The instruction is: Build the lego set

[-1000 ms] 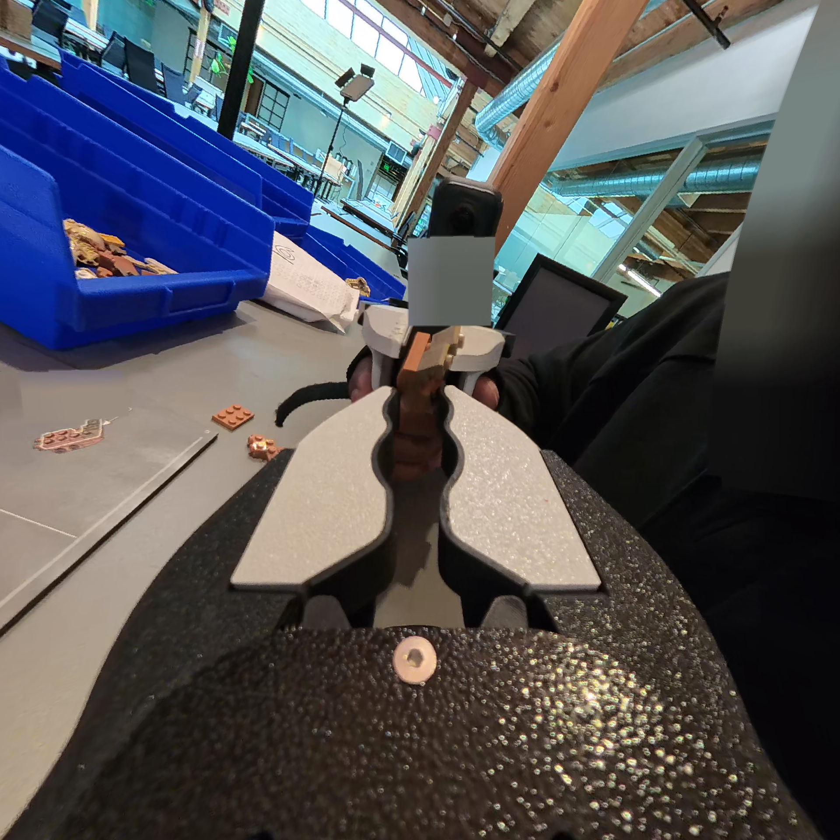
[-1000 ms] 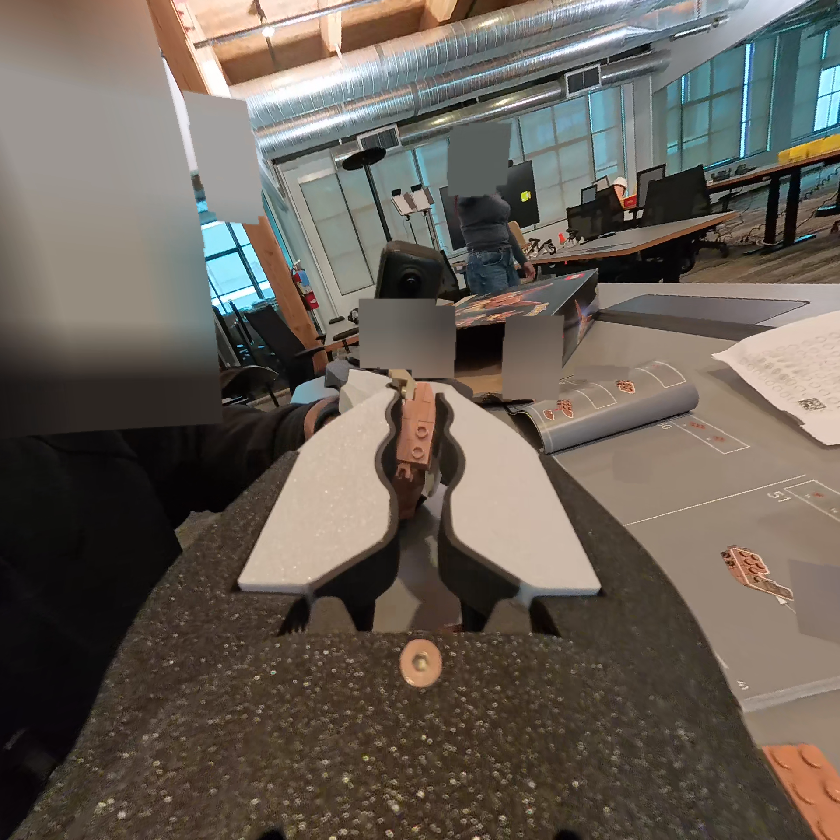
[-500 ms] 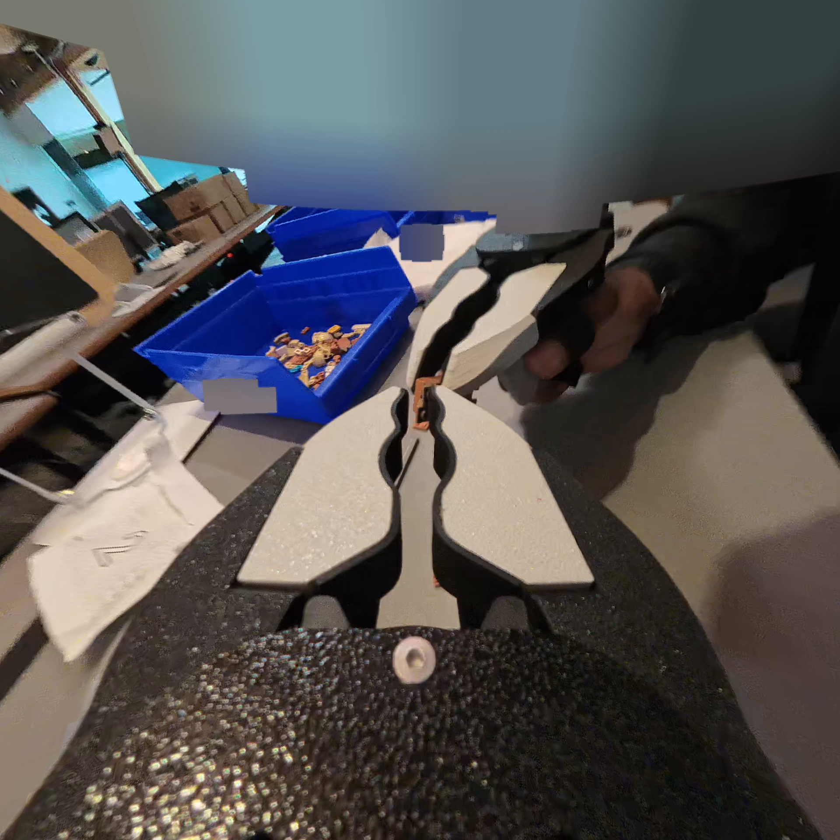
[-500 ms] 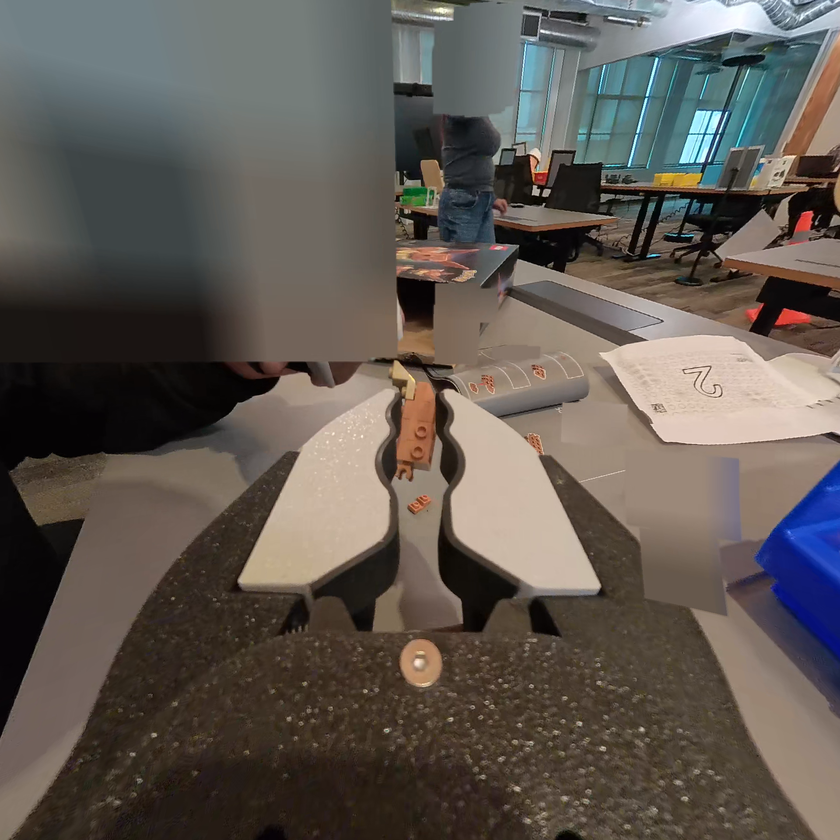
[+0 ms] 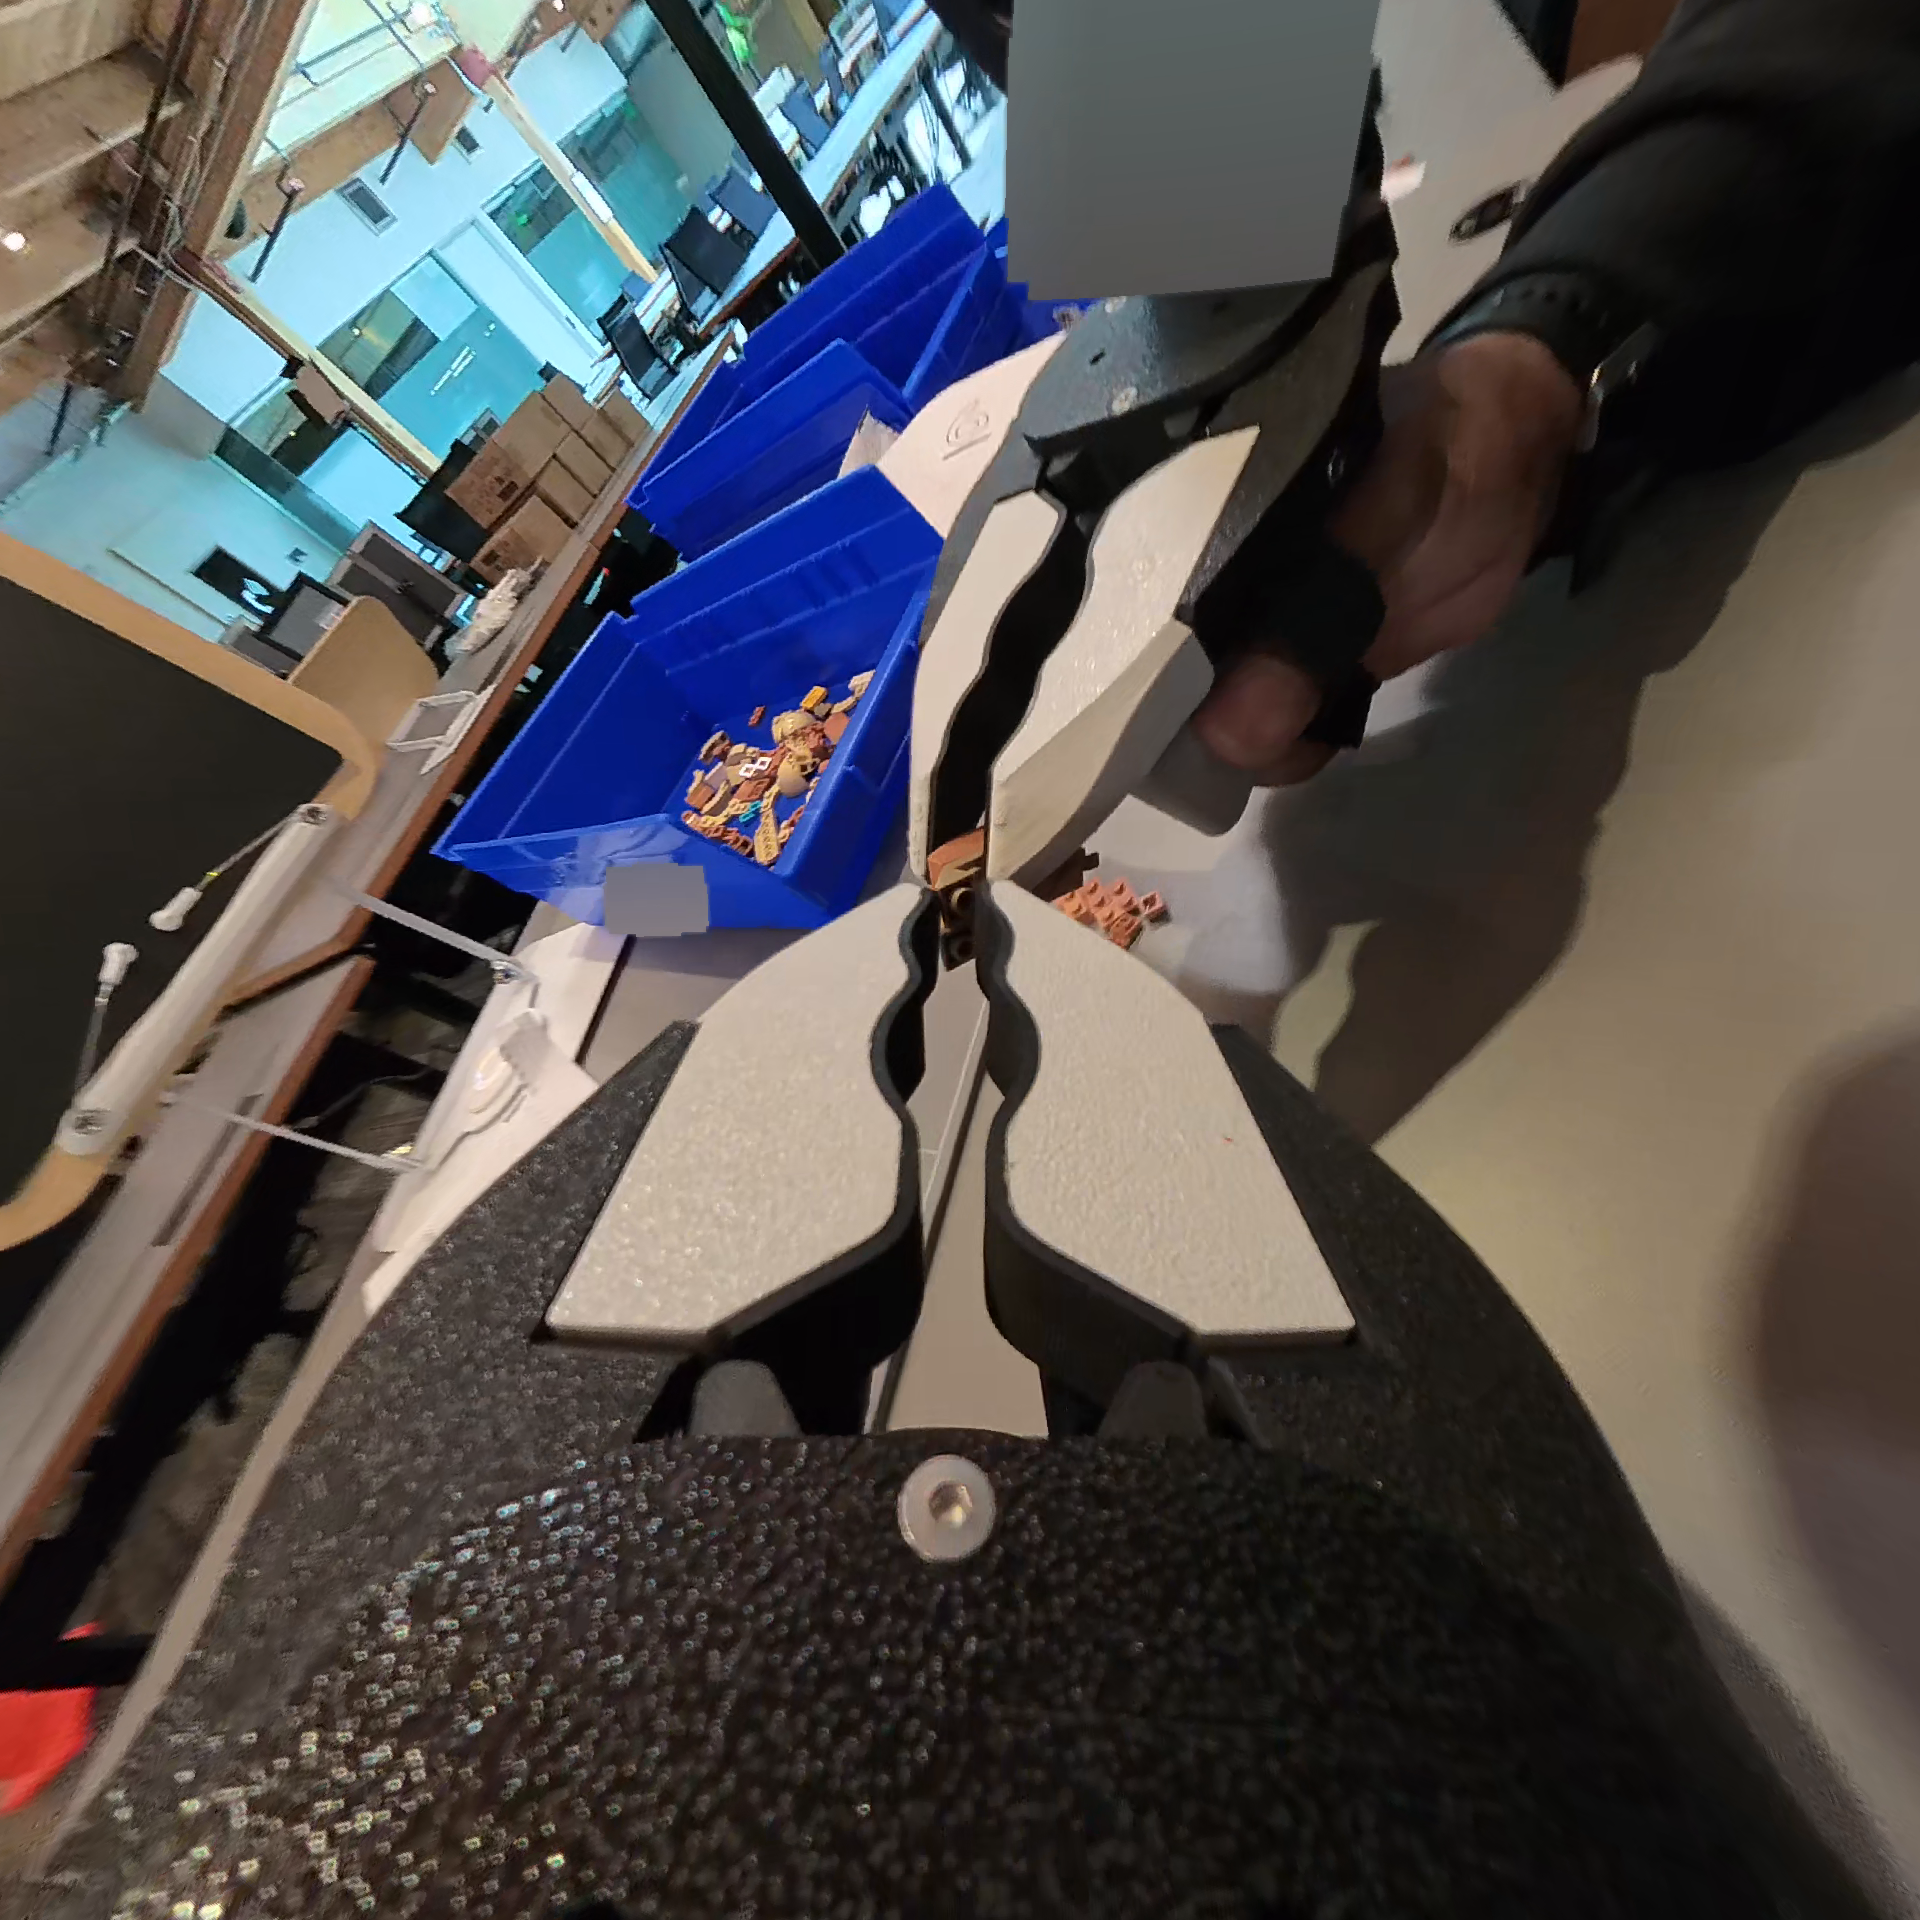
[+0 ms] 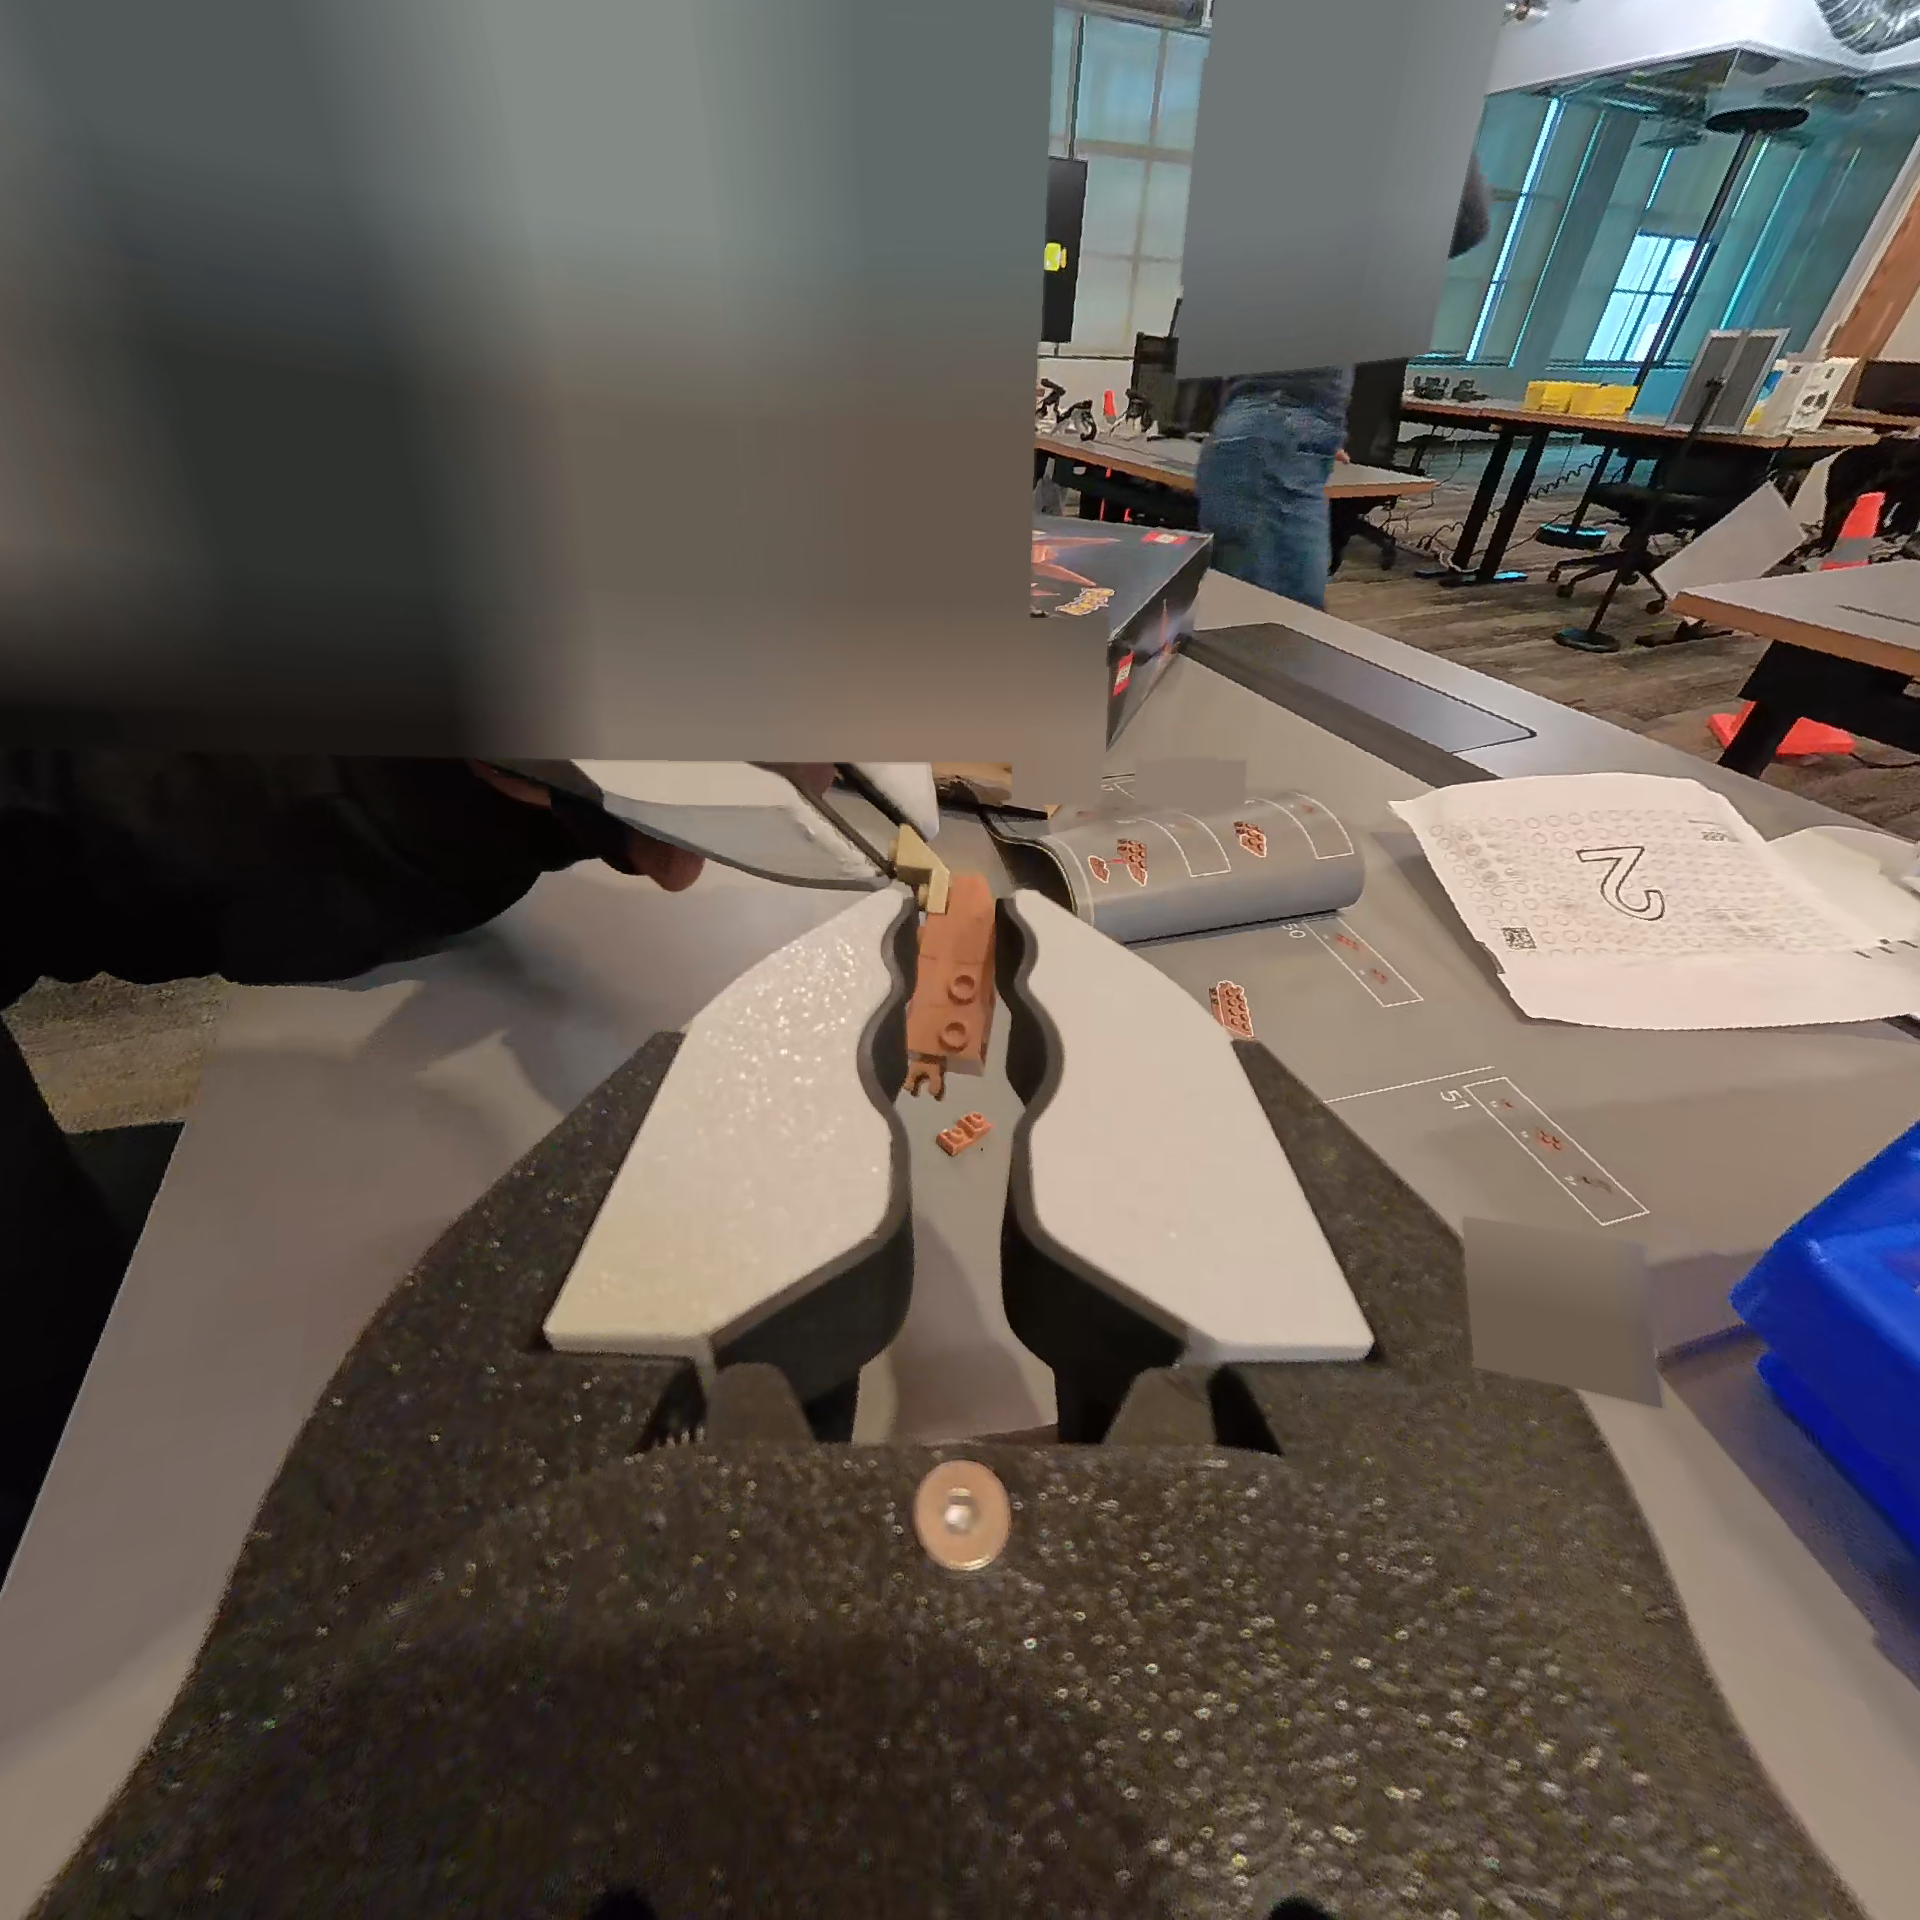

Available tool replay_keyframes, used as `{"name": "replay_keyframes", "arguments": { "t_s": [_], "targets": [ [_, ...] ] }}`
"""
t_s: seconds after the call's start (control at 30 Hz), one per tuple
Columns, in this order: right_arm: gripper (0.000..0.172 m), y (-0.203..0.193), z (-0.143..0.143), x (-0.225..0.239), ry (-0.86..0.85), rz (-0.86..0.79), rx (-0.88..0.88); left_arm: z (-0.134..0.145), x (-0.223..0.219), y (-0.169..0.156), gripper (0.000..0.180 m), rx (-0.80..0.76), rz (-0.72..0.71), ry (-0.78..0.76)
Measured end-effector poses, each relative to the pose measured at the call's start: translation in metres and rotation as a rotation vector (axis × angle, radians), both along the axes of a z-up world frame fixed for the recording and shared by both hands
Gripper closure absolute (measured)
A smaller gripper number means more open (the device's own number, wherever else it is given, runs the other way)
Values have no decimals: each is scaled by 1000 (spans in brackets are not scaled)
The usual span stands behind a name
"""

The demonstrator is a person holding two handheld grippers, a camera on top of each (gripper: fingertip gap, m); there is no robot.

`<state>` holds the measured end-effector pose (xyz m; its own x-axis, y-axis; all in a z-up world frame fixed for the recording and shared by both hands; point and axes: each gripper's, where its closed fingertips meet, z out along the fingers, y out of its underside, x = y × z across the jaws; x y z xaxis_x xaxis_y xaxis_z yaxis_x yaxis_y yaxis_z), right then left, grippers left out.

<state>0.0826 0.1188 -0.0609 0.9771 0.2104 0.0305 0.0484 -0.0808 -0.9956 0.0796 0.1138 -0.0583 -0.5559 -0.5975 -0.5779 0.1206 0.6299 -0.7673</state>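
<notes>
My left gripper (image 5: 956, 906) is shut on a small tan bracket piece (image 5: 958, 923). In the right wrist view the left gripper (image 6: 881, 857) comes in from the left, with the tan piece (image 6: 920, 868) at its tips. My right gripper (image 6: 951, 920) is shut on a brown brick assembly (image 6: 951, 992) and holds it above the grey table (image 6: 436, 1091). The tan piece touches the far end of that assembly. In the left wrist view the right gripper (image 5: 951, 831) comes down from above, tip to tip with mine, with the brown assembly (image 5: 956, 857) in its jaws.
A blue bin (image 5: 644, 727) holding loose brown and tan bricks stands at the left. Loose brown pieces (image 5: 1117, 909) lie beyond the tips. A small brown plate (image 6: 963, 1132), a curled instruction booklet (image 6: 1205, 862), a white sheet (image 6: 1662, 904) and another blue bin (image 6: 1849, 1340) lie on the table. The grippers are tip to tip, or close to it.
My left jaws have narrowed from around the brown assembly onto the tan piece. The left gripper has swung from facing the right gripper to meeting it at an angle. The right gripper has kept the brown assembly.
</notes>
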Motion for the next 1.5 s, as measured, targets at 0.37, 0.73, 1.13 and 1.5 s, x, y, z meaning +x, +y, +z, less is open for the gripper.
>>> {"name": "replay_keyframes", "arguments": {
  "t_s": [0.37, 0.73, 1.13, 1.5],
  "targets": [
    [158, 0, -1, -2, -44, -5, -19, -2, -1, 1, 175, 125, 46, -27],
    [158, 1, -5, -4, -58, 3, -48, -6, -2, 2, 175, 173, 46, 2],
    [158, 1, -2, -4, -13, 7, -40, -5, -1, 4, 175, 294, 80, -93],
    [159, 1, -3, -1, 1, -12, -44, -7, 3, 4, 175, 400, 148, -158]
  ]
}}
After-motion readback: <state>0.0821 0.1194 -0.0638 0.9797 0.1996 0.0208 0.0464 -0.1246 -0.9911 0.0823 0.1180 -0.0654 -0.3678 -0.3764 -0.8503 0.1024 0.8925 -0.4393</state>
